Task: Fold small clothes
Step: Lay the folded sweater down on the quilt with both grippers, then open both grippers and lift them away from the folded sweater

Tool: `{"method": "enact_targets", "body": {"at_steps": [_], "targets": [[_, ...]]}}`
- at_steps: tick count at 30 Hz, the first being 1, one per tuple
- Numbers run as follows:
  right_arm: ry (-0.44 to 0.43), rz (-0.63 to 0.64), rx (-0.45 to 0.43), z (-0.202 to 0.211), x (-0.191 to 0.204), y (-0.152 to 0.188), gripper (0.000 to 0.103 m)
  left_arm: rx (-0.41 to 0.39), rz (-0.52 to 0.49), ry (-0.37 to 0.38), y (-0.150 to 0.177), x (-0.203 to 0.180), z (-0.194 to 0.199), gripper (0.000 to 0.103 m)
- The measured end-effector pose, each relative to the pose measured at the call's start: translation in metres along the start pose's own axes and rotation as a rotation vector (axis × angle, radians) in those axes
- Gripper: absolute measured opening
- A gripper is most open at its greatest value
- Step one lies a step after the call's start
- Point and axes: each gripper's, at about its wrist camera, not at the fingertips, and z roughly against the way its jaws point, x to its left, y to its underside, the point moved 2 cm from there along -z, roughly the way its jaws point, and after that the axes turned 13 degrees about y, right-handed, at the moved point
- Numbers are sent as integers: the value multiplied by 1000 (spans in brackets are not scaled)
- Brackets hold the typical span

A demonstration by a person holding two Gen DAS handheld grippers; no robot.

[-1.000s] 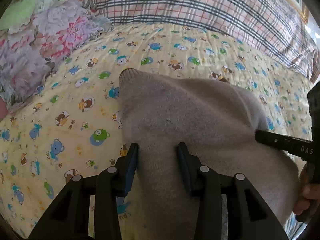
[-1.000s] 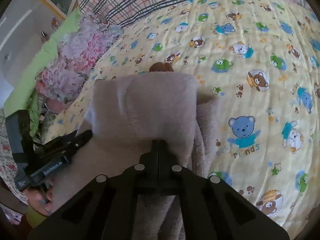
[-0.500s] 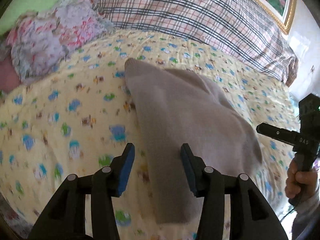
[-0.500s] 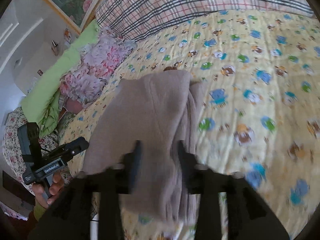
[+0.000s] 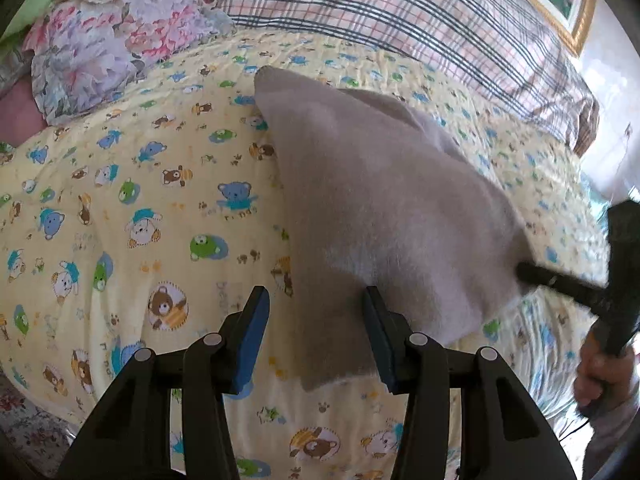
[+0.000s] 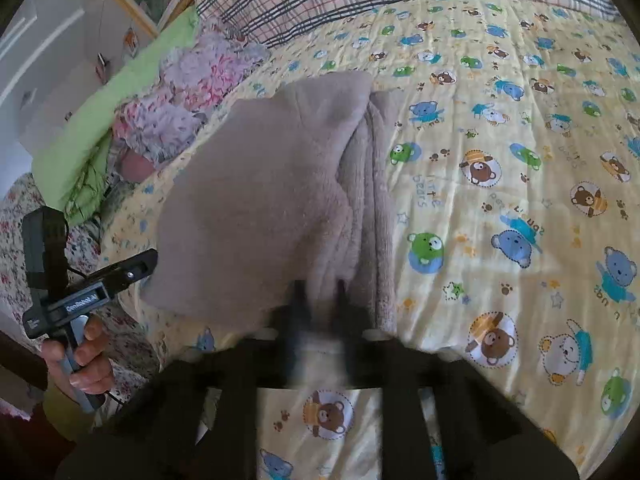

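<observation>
A folded beige garment [image 5: 384, 208] is laid on the yellow bear-print quilt [image 5: 152, 208], its near end close to the quilt's front edge. The left gripper [image 5: 316, 320] is held above that edge with its blue-padded fingers [image 5: 254, 320] spread wide and nothing between them. The right gripper [image 6: 320, 296] is blurred; its fingers appear slightly parted around the garment's near folds, but a firm pinch cannot be told. A plaid pillow [image 5: 380, 12] is seen along the far edge.
</observation>
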Motion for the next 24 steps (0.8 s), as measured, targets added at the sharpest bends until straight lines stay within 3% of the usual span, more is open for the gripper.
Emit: {"method": "enact_targets", "body": {"at_steps": [4,11,24], "targets": [[50,61,-26,17,-2,-3,9,21,-11,7,9,-3,-5,49],[134,91,8,-10,-9,9,8,22,10,8,21,13,-18,56],[114,11,-62,26,-13,12,20,-32,37,-2,23,7,12,55]]}}
